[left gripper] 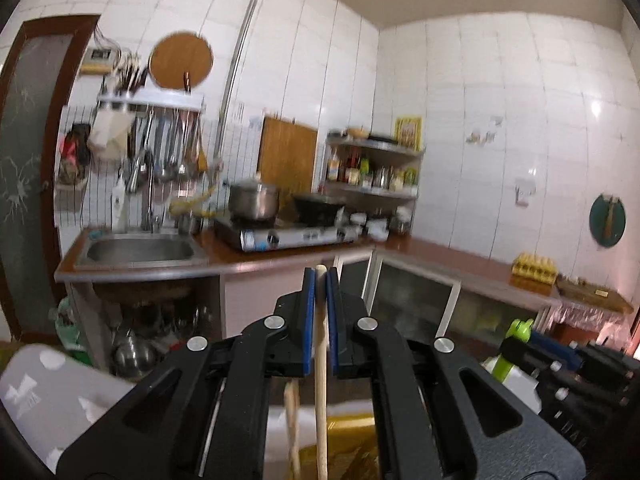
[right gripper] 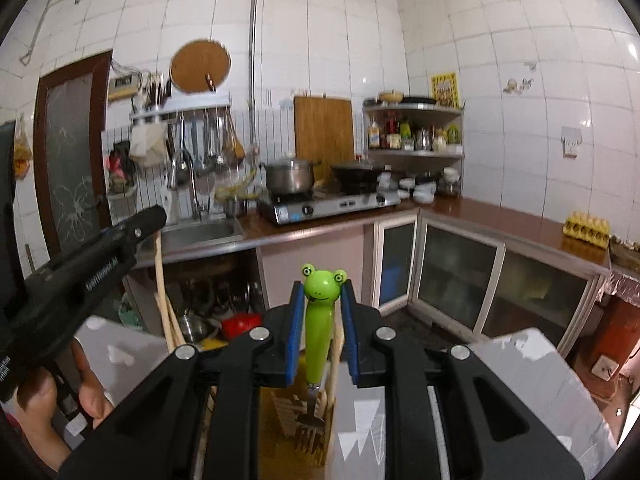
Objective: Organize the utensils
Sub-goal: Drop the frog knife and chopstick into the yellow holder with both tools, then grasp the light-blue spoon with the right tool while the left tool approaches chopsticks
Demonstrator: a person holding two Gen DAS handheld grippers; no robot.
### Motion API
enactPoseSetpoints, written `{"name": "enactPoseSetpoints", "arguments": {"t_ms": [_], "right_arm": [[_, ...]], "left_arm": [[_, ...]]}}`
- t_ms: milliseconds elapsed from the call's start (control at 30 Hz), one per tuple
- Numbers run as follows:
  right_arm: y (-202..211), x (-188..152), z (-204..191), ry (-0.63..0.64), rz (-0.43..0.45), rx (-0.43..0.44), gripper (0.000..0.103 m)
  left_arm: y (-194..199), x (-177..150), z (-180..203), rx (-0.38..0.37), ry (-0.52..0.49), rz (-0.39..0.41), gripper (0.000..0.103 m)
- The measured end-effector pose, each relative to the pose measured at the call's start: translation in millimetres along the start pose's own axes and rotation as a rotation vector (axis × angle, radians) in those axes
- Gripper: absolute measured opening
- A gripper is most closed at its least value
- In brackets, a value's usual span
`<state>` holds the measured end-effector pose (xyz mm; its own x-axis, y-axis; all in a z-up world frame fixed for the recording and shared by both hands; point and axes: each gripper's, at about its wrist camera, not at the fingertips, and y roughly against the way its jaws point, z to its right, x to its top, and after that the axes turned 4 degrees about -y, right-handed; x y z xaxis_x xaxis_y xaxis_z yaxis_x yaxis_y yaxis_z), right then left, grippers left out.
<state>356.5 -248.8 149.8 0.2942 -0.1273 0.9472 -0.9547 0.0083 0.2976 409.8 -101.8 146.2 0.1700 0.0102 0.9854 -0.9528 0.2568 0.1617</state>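
My left gripper (left gripper: 320,278) is shut on a long pale wooden stick (left gripper: 321,360) that hangs down between its blue pads. A second wooden stick (left gripper: 292,420) shows lower down beside it; whether it is gripped too is hidden. In the right wrist view the left gripper (right gripper: 156,216) is raised at the left, with the wooden sticks (right gripper: 160,280) dangling under it. My right gripper (right gripper: 322,288) is shut on the green frog-headed handle of a fork (right gripper: 318,332), tines (right gripper: 310,432) pointing down. The right gripper (left gripper: 516,340) also shows at the lower right of the left wrist view.
Ahead runs an L-shaped brown counter (right gripper: 500,220) with a sink (right gripper: 200,232), a gas stove (right gripper: 328,204) carrying a pot and a wok, a corner shelf (right gripper: 416,152) of bottles and a yellow egg tray (right gripper: 586,228). Ladles hang on a wall rack (right gripper: 200,136). A hand (right gripper: 84,392) holds the left gripper.
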Motion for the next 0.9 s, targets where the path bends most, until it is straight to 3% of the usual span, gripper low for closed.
{"name": "enactPoseSetpoints", "arguments": {"t_ms": [133, 200, 267, 333, 400, 467, 533, 633, 733, 900], "right_arm": [[-22, -27, 10, -0.023, -0.075, 0.017, 0.019], [-28, -37, 11, -0.019, -0.098, 0.016, 0.019], [-35, -46, 14, -0.022, -0.125, 0.003, 0.019], [-39, -50, 18, -0.038, -0.152, -0.004, 0.02], [-37, -50, 22, -0.049, -0.165, -0.009, 0.027], [-24, -46, 25, -0.053, -0.155, -0.035, 0.058], [-10, -40, 29, -0.063, -0.143, -0.041, 0.059], [12, -34, 28, -0.071, -0.14, -0.056, 0.063], [44, -36, 22, -0.042, -0.117, -0.067, 0.071], [80, -66, 12, -0.018, -0.154, -0.076, 0.071]], "left_arm": [[-14, -32, -8, 0.007, 0.007, -0.083, 0.005], [-7, -36, -9, 0.046, -0.027, -0.058, 0.006], [-4, -34, -9, 0.04, -0.038, -0.089, 0.023], [2, -29, -13, 0.051, -0.022, -0.093, 0.052], [15, -19, -17, 0.069, -0.021, -0.076, 0.056], [32, -8, -21, 0.08, -0.023, -0.064, 0.065], [50, 0, -25, 0.094, -0.021, -0.05, 0.079], [84, 10, -35, 0.106, -0.023, -0.045, 0.092], [111, 11, -42, 0.117, -0.03, -0.045, 0.098], [143, -13, -60, 0.114, -0.017, -0.12, 0.098]]}}
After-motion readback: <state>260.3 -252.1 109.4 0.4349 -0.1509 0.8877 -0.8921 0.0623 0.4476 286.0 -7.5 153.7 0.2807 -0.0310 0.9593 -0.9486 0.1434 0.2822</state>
